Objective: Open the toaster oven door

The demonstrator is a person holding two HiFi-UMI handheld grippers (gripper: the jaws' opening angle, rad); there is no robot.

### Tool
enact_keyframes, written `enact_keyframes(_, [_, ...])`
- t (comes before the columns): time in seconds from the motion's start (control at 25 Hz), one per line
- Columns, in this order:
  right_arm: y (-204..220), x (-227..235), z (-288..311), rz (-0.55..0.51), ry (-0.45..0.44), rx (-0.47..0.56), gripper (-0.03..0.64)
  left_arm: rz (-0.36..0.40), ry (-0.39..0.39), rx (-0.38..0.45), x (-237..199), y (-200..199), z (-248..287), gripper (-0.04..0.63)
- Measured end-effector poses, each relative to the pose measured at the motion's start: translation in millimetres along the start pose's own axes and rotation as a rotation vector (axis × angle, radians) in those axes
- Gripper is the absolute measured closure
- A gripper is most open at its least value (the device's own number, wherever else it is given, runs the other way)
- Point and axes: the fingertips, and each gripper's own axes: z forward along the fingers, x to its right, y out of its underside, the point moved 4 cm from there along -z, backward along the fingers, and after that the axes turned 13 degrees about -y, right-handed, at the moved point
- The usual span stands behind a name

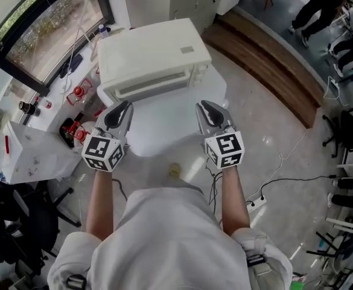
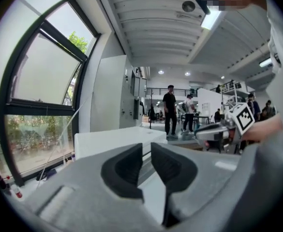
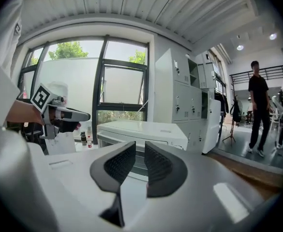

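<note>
The white toaster oven (image 1: 155,59) stands at the far side of a white table (image 1: 164,135), its door shut and facing me. Both grippers hover over the table just in front of it, level with each other. My left gripper (image 1: 120,110) is before the door's left part, my right gripper (image 1: 209,109) before its right end. In the left gripper view the jaws (image 2: 146,151) stand a little apart with nothing between them, the oven (image 2: 112,139) beyond. The right gripper's jaws (image 3: 140,151) show the same narrow empty gap, aimed at the oven (image 3: 146,132).
A side table at the left carries red-capped bottles (image 1: 76,92) and a white box (image 1: 31,153). A window runs along the left wall. Cables (image 1: 273,174) lie on the floor at the right, beside a wooden step (image 1: 267,59). People stand in the background.
</note>
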Motion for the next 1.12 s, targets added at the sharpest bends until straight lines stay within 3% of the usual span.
enact_keyframes(0.2, [3.4, 20.1, 29.2, -0.06, -0.101, -0.043, 0.538, 0.06, -0.035, -0.053, -3.9, 6.8, 25.3, 0.531])
enact_keyframes(0.6, [3.7, 37.1, 76.9, -0.13, -0.21, -0.11, 0.52, 0.166, -0.048, -0.16, -24.3, 21.9, 52.3, 0.523])
enact_keyframes(0.96, [11.7, 44.3, 122.1, -0.225, -0.286, -0.227, 0.52, 0.36, 0.072, -0.273, -33.5, 39.9, 83.5, 0.508])
enact_keyframes(1.12, [12.4, 42.0, 135.6, -0.294, -0.318, -0.28, 0.509, 0.405, 0.106, -0.33, -38.0, 50.9, 89.5, 0.507])
